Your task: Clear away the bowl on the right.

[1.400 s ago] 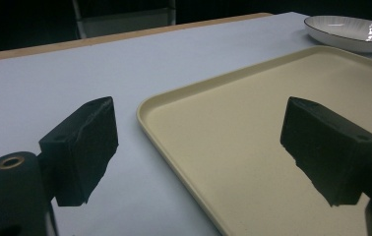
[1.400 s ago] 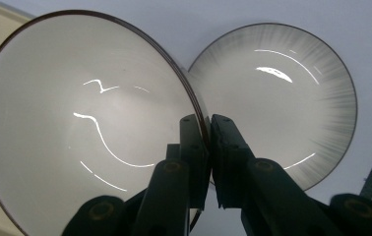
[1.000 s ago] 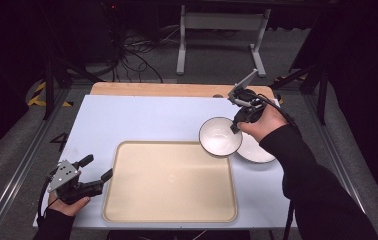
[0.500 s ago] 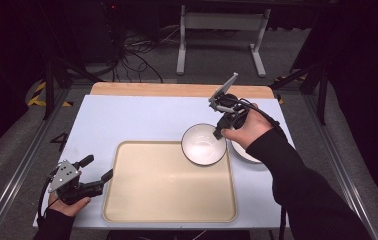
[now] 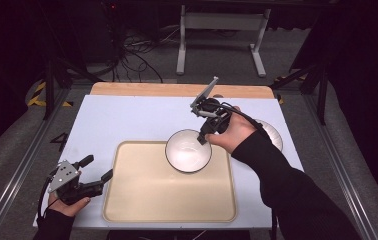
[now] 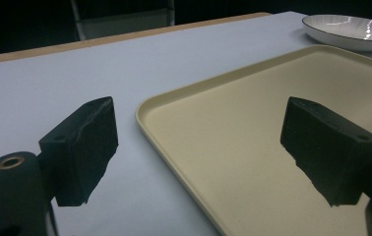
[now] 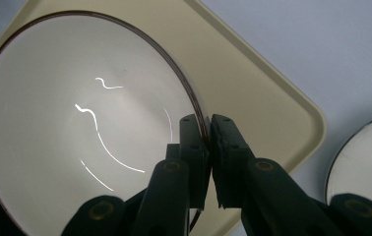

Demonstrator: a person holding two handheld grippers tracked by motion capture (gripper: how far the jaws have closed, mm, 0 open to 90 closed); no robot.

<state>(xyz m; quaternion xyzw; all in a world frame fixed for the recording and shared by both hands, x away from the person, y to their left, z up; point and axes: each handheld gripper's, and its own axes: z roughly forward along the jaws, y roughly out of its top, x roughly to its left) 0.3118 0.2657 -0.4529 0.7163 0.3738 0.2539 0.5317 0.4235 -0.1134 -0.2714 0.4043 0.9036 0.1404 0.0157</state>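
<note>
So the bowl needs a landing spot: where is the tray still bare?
The tray is bare across its left half and near edge, toward the left gripper. Its far right corner is crowded: the right gripper holds the bowl over it, beside a plate.

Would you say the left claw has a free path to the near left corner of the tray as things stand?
Probably yes. The left claw sits open just beside the tray, with bare table between them. The bowl, held by the right claw, hangs over the tray's far side, clear of that corner.
</note>
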